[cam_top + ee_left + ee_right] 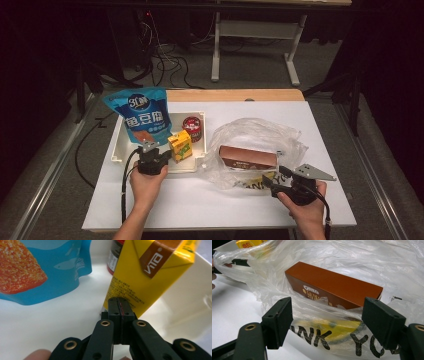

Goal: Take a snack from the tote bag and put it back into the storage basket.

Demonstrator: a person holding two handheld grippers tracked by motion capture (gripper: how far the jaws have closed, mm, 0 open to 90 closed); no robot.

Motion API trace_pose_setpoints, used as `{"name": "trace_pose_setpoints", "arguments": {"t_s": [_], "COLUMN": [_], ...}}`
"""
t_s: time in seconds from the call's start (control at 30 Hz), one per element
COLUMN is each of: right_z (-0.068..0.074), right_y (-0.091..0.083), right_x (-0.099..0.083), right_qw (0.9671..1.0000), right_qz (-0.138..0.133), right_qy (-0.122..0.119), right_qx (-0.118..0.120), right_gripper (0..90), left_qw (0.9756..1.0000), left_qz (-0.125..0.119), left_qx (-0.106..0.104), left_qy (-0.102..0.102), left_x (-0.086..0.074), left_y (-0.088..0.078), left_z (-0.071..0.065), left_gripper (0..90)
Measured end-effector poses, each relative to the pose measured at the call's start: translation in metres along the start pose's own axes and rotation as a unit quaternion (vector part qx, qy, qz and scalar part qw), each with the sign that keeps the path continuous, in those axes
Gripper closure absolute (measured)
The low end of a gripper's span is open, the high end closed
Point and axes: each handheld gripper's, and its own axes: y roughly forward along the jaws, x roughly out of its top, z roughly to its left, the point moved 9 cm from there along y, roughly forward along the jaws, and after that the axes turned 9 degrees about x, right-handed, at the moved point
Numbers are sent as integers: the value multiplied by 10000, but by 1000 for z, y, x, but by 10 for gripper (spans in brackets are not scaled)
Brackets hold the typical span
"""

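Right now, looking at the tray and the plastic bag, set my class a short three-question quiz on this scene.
1. True or false: the left gripper has its jaws shut with nothing between them.
2. Which lies inside the plastic bag? A) the yellow carton B) the brown box C) the blue pouch
3. What holds the red-lidded jar?

Key: 1 true. 2 B. 3 the white tray.

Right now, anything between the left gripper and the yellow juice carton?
Nothing visible. The left gripper, jaws shut, points straight at the yellow juice carton in the white tray, with bare tray floor between them. The blue snack bag stands off to one side, the red can behind.
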Motion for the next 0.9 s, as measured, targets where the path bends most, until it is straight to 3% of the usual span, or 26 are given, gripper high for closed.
{"name": "trace_pose_setpoints", "arguments": {"t_s": [0.2, 0.27, 0.33, 0.63, 0.9], "right_z": [-2, -1, -1, -3, -1], "right_y": [1, 1, 2, 2, 4], "right_x": [-1, -1, -1, -2, -2], "right_qw": [10000, 10000, 10000, 10000, 10000], "right_qz": [16, 16, 7, 22, 18], "right_qy": [11, 4, 15, 29, 21], "right_qx": [-1, 30, 36, 14, 39], "right_gripper": [255, 263, 266, 267, 267], "left_qw": [9998, 9994, 9991, 9996, 9995], "left_qz": [-43, -85, -99, 54, 42], "left_qx": [162, 315, 403, 262, 274], "left_qy": [-60, 77, 89, 20, 147], "left_x": [4, 4, 4, -7, -8], "left_y": [12, 19, 24, 35, 42], "left_z": [-3, -5, -8, -31, -37], "left_gripper": [900, 900, 900, 900, 900]}}
